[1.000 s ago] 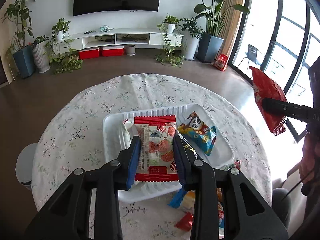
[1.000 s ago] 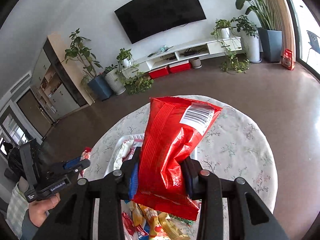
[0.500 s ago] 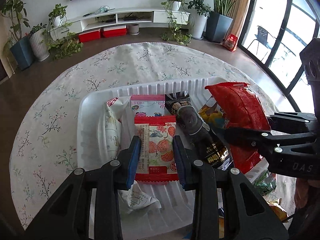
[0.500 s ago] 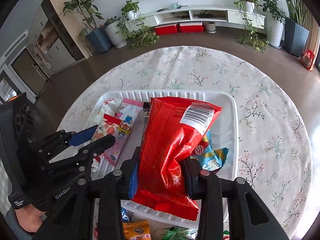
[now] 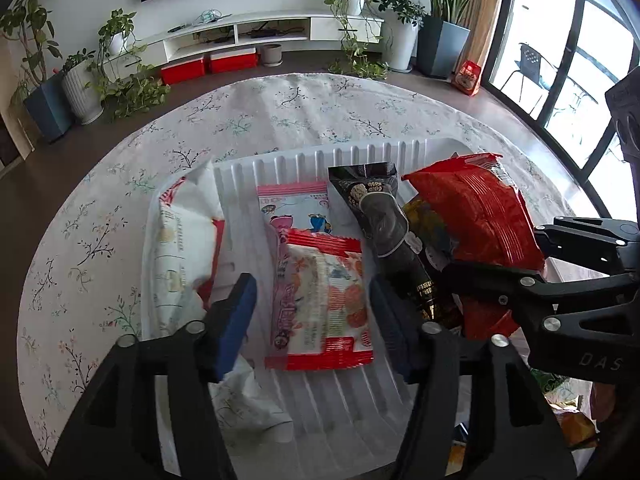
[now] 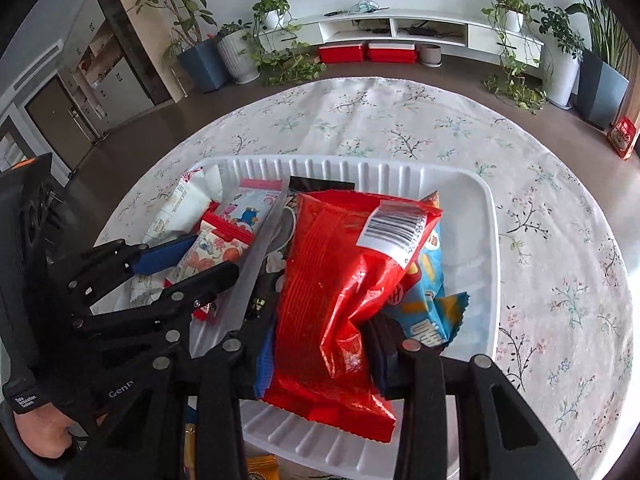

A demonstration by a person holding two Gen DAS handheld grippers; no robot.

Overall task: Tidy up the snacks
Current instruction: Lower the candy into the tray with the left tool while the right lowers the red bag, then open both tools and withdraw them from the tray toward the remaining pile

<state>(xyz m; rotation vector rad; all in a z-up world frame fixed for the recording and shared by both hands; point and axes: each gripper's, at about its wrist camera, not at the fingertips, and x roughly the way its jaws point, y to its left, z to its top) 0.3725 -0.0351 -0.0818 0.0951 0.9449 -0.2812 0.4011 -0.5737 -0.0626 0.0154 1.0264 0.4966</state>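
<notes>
A white ribbed tray (image 5: 360, 152) (image 6: 492, 220) sits on the round flowered table. My left gripper (image 5: 310, 320) (image 6: 208, 258) hovers low over its left half. Its jaws are opening, and the red-and-white strawberry snack packet (image 5: 320, 296) lies flat in the tray between them, clear of both pads. My right gripper (image 6: 322, 352) is over the tray's near middle, shut on a large red snack bag (image 6: 340, 280) (image 5: 476, 216). Its jaws are just starting to open. The bag's lower end rests on the tray's near rim.
Also in the tray are a white packet (image 5: 180, 240) at the left, a pink cartoon packet (image 5: 296, 208), a black packet (image 5: 384, 216) and a blue packet (image 6: 428, 292). Loose snacks (image 6: 260, 464) lie by the near table edge. A hand (image 6: 40, 432) holds the left gripper.
Both grippers came down over the tray. The left jaws spread and let go of the strawberry packet, which now lies in the tray. The red bag came down onto the tray.
</notes>
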